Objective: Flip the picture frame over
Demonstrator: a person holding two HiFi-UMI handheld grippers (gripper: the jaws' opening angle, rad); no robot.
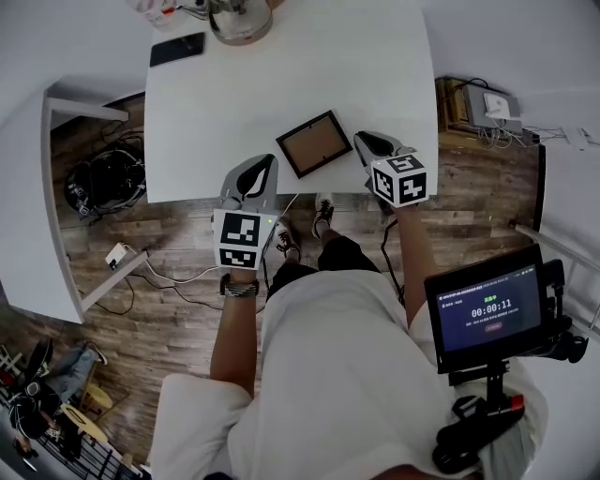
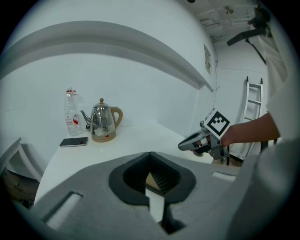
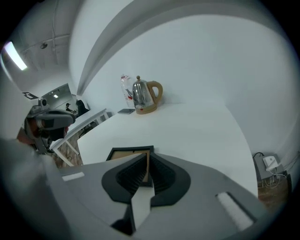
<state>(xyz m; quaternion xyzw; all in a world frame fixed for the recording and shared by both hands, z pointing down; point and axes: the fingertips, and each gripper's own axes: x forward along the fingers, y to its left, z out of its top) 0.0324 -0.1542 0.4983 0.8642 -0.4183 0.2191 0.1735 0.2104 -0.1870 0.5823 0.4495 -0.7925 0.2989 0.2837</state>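
The picture frame (image 1: 314, 143) lies flat near the front edge of the white table (image 1: 281, 84), black rim around a brown face. My right gripper (image 1: 366, 142) hovers just off the frame's right corner with its jaws shut and nothing between them. In the right gripper view the frame (image 3: 126, 153) shows just beyond the jaw tips (image 3: 146, 161). My left gripper (image 1: 261, 169) is at the table's front edge, left of the frame, jaws together and empty (image 2: 151, 161). A brown sliver of the frame (image 2: 151, 178) peeks past them.
A steel kettle (image 1: 239, 19) and a dark phone (image 1: 177, 49) sit at the table's far side, with a plastic bottle (image 2: 70, 112) beside the kettle. A small screen on a rig (image 1: 487, 307) hangs at my right. Cables and gear lie on the wooden floor.
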